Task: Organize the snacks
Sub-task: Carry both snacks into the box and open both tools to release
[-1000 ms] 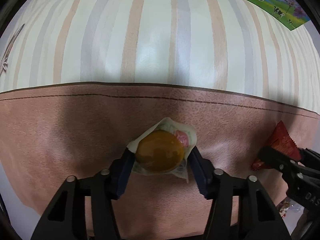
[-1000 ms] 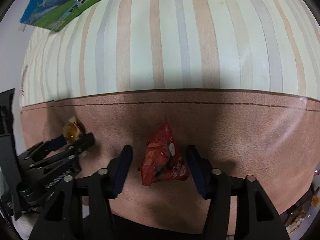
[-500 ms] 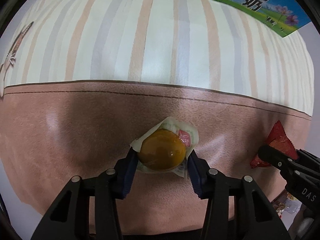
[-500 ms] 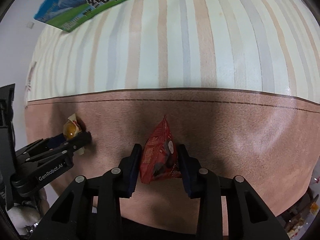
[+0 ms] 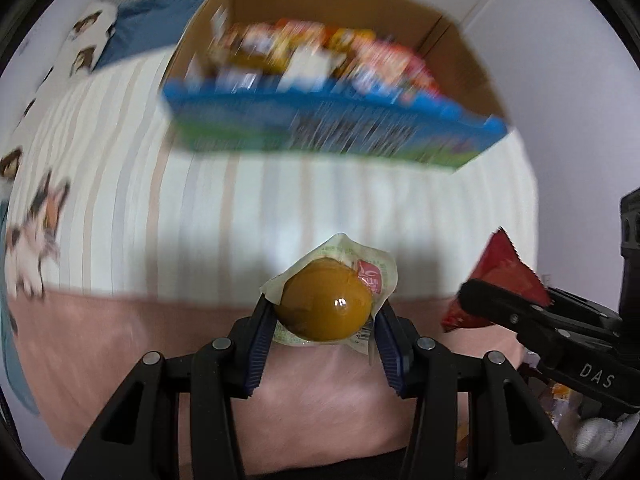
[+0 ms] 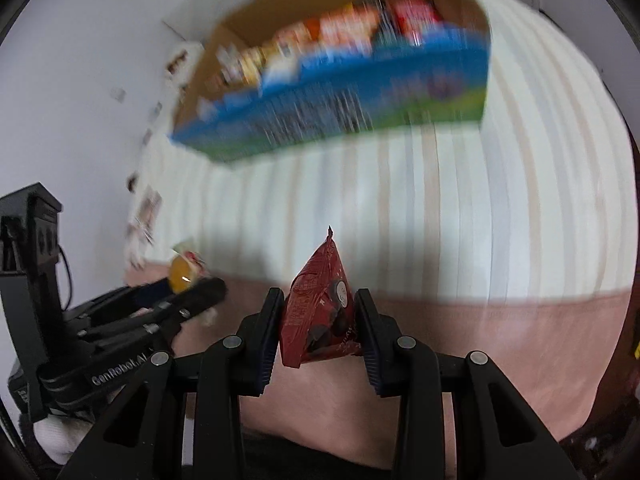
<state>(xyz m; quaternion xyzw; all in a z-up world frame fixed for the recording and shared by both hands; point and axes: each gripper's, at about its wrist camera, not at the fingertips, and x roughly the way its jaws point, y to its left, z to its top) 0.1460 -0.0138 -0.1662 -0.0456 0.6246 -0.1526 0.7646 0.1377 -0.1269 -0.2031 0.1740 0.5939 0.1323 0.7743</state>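
Two grippers, both clamped: my left gripper [image 5: 325, 314] pinches a glossy amber jelly cup [image 5: 325, 307] in crinkled clear wrap, my right gripper [image 6: 317, 322] a red foil packet [image 6: 320, 308], both held above the bed. Only the left view shows a cat-print pillow [image 5: 86, 42] and blue cloth; only the right shows stickers on the white wall. Ahead, blurred, an open cardboard box [image 5: 460, 48] of snacks sits on the striped cream sheet [image 5: 248, 208], which borders a pink, suede-like blanket [image 5: 120, 344].
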